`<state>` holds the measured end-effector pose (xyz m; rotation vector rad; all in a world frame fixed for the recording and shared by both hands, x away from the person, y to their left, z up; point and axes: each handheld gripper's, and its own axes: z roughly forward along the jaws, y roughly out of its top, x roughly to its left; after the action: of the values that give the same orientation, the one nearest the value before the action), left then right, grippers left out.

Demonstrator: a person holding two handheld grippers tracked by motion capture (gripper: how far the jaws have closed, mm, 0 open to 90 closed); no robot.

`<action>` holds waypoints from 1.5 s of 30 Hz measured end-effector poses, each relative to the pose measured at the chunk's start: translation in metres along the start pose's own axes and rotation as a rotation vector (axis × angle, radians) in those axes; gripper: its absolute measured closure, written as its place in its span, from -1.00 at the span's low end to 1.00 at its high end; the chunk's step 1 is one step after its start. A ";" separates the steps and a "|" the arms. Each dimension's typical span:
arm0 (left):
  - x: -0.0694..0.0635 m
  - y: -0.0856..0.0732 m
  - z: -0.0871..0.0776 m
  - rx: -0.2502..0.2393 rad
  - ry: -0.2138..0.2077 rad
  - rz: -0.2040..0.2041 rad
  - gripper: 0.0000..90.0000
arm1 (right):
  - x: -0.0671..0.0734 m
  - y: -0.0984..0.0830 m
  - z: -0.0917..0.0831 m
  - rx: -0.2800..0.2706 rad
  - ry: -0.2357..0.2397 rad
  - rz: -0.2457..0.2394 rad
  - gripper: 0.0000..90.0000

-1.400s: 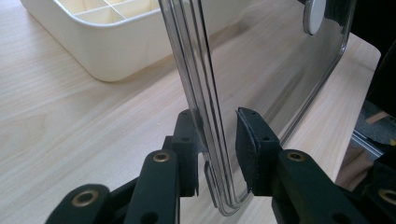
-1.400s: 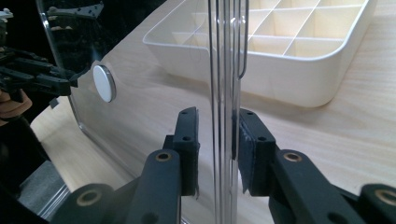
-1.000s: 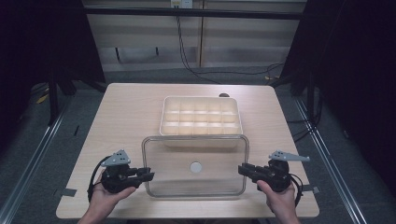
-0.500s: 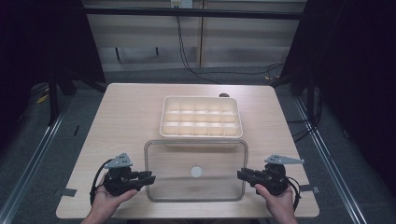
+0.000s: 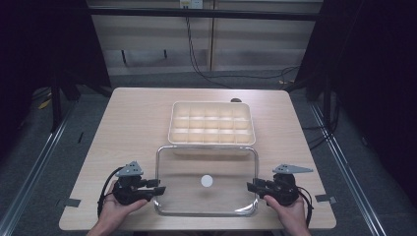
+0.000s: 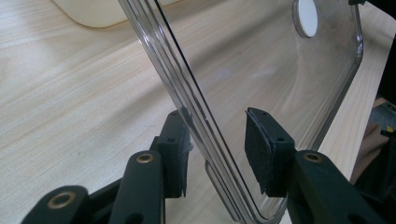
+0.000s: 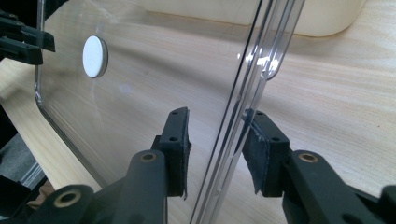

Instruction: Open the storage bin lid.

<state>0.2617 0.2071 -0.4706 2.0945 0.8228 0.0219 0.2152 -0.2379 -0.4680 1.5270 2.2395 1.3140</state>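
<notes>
You're standing at the near edge of the wooden bench [image 5: 133,123] with a clear plastic lid [image 5: 206,167] between your two tools, one on each short side. Your left hand-held gripper [image 5: 158,190] is sitting at the lid's left edge, and in the left gripper view [image 6: 217,154] the rim is running up between the two black pads: the left pad looks like it's touching the rim, but there's a visible gap to the right pad, so the jaws are parted rather than clamped. Same story on the other side: your right hand-held gripper [image 5: 252,186] is straddling the lid's right edge, and in the right gripper view [image 7: 215,147] the rim is passing between the pads, close against the right one, with open space to the left one, so it's not squeezing either. The lid is lying near you, with a small white round sticker [image 5: 207,180] around its middle. Its far edge is right up against the cream compartment tray [image 5: 211,123], which is sitting toward the middle of the bench, all its little cells looking empty. Both your hands are coming in from the bottom of the high view.
</notes>
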 end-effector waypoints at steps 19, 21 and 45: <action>0.005 0.001 0.013 0.050 0.013 -0.006 0.17 | -0.006 0.001 0.016 0.051 -0.023 0.004 0.17; 0.006 0.001 0.015 0.061 0.019 -0.016 0.14 | -0.007 0.001 0.019 0.059 -0.018 0.013 0.15; 0.010 0.001 0.026 0.114 0.048 -0.057 0.11 | -0.016 -0.003 0.032 0.108 -0.061 0.038 -0.02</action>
<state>0.2780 0.1939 -0.4891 2.1837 0.9317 -0.0058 0.2379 -0.2320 -0.4953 1.6294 2.2891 1.1567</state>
